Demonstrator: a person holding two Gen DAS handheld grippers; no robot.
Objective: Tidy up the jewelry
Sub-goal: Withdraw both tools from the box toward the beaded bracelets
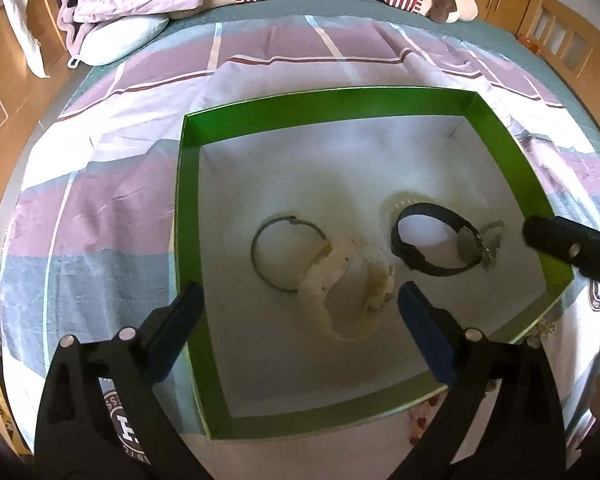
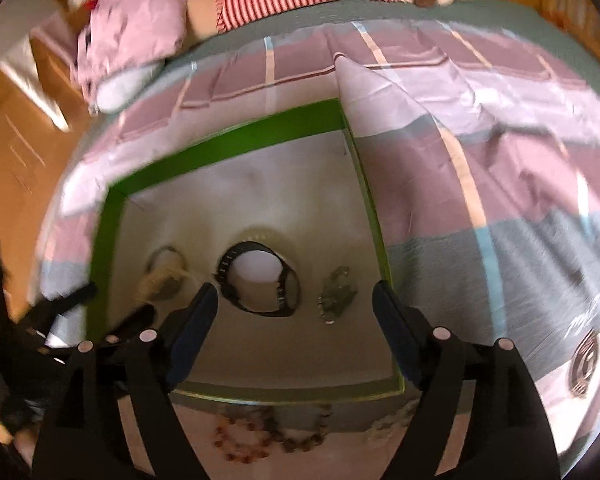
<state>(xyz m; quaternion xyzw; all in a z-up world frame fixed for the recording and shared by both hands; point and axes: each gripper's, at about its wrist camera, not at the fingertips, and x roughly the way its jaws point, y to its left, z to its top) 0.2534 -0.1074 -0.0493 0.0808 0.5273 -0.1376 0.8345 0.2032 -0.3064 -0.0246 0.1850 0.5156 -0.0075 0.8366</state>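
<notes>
Hovering spread and empty at frame bottom, the left gripper (image 1: 296,304) and right gripper (image 2: 296,304) overlook the green box (image 1: 324,101), seemingly gathering jewelry like the black watch (image 2: 260,286).

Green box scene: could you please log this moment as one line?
left gripper open | right gripper open | black watch in green box

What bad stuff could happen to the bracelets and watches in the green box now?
1. The cream watch leans on the thin metal bangle; picking one up might drag the other.
2. The left tongs and right tongs hang open close above the green box; coming down, a finger could bump its wall.
3. Beaded jewelry lies outside, near the box's edge, and could snag or get pushed away.
</notes>
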